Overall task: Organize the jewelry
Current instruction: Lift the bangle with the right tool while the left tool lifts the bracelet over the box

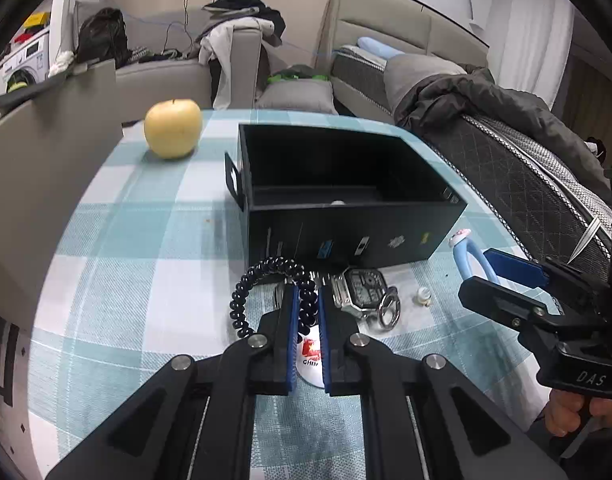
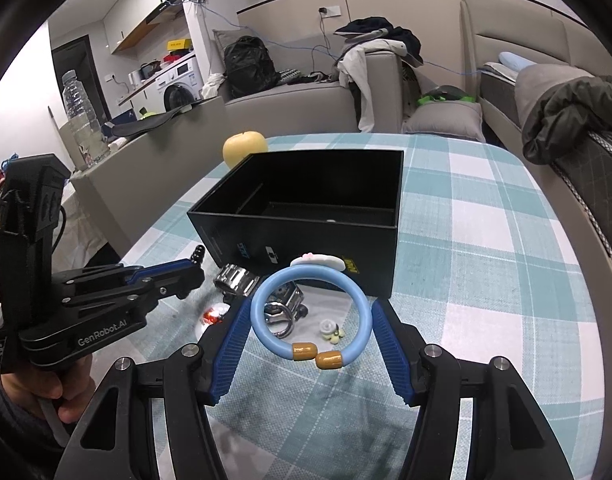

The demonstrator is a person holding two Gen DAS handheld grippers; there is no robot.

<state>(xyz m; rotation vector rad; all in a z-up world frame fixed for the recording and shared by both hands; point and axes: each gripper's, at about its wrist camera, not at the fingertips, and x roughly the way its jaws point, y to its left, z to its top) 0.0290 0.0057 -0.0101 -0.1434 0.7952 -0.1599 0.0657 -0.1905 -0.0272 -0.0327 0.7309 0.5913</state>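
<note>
The left gripper (image 1: 306,300) has its 2 blue pads pinched tight on the black beaded bracelet (image 1: 265,276), catching 1 side of the loop so the rest arcs free to the left, clear of the cloth; a narrow bite like this leaves the beads hanging where they can drop cleanly. The right gripper (image 2: 312,324) has its jaws spread wide against the outside of the light blue bangle (image 2: 306,312), 1 pad on each flank, which fits a rigid ring with gold end caps and a small white charm on top. It looks held just clear of the table, though I cannot tell for sure.

Just beyond both tools lies a silver digital watch (image 1: 360,290) with a metal ring (image 1: 388,308) resting against it, and a small pale earring-like piece (image 1: 422,296) near them. All sit just in front of the open black box (image 1: 346,216), the likely home for everything, so each carry stays short. Something small and white already lies inside. A yellow apple (image 1: 173,128) stands well apart on the checked tablecloth (image 1: 125,240).
</note>
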